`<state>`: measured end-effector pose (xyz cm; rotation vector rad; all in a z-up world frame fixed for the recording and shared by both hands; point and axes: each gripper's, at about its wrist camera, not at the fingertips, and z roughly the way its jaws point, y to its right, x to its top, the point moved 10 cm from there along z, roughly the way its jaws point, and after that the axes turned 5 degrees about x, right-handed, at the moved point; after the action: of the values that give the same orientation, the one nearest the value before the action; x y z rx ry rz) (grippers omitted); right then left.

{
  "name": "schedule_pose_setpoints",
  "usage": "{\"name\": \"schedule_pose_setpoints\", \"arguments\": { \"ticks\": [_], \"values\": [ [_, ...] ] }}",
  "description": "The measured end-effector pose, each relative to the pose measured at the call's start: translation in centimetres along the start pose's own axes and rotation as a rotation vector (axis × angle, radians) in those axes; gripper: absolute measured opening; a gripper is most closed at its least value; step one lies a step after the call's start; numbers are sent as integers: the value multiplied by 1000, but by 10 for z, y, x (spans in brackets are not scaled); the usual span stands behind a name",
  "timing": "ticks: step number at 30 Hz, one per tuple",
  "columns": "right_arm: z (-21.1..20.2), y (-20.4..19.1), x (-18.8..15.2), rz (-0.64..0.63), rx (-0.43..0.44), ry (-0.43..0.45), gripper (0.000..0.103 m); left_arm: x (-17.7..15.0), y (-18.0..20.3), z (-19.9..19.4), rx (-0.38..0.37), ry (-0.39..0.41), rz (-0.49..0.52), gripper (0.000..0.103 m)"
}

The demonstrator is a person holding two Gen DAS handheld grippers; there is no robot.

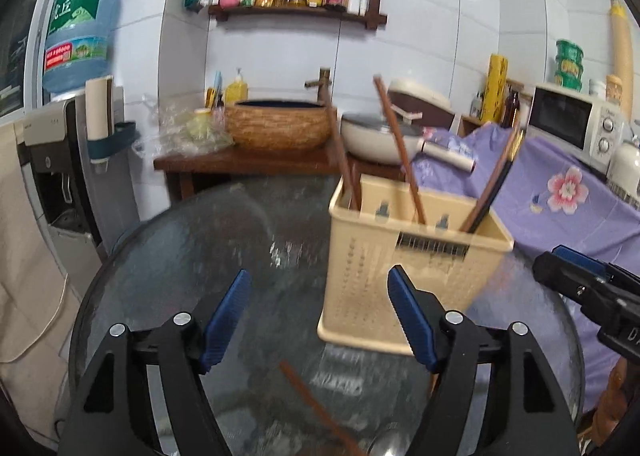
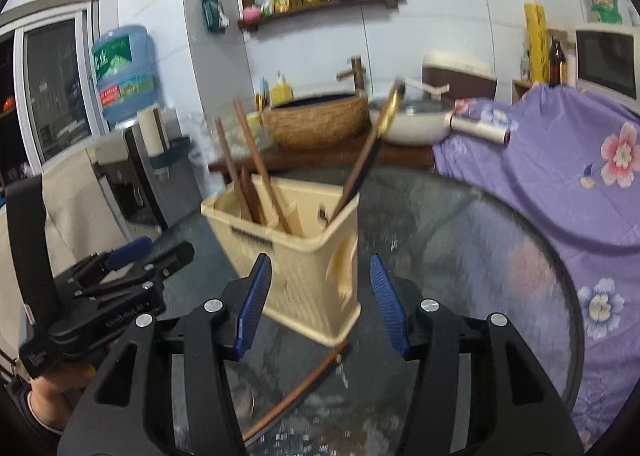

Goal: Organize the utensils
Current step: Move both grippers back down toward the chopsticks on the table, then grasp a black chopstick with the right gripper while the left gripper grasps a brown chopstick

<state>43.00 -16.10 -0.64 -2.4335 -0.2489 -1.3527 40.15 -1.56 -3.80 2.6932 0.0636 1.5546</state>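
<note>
Beige perforated basket (image 1: 404,264); brown chopsticks (image 2: 256,172); purple floral cloth (image 2: 560,176).

round glass table (image 1: 180,256), a tan basket (image 1: 384,284) standing on it near the far edge with brown sticks inside, one brown chopstick (image 2: 296,392) lying flat on the glass by the near edge, close to the basket

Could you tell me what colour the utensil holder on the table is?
The utensil holder is beige, clearest in the right wrist view.

One cream perforated plastic utensil holder (image 2: 304,252), four brown wooden chopsticks (image 2: 256,172) standing inside, one loose brown chopstick (image 2: 296,392) lying outside.
</note>
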Motion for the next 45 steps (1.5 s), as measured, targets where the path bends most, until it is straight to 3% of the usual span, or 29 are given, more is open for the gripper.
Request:
{"name": "schedule_pose_setpoints", "arguments": {
  "ticks": [6,12,20,28,34,39,45],
  "values": [
    [26,5,-72,39,-13,-174,52,-53,-17,8,31,-151,16,69],
    [40,5,-111,50,-37,-278,52,-86,-30,25,31,-289,-13,58],
    [58,-3,-134,-19,-95,-347,52,-102,-22,37,29,-337,26,57],
    [66,-9,-139,-42,-94,-361,50,-116,-21,51,56,-377,37,57],
    [58,1,-148,-103,-87,-429,48,-115,-24,52,68,-377,51,57],
    [54,22,-145,-9,-94,-431,46,-115,-27,56,78,-385,52,56],
    [57,19,-144,-19,-123,-435,46,-113,-21,58,79,-387,77,47]
  ]
}}
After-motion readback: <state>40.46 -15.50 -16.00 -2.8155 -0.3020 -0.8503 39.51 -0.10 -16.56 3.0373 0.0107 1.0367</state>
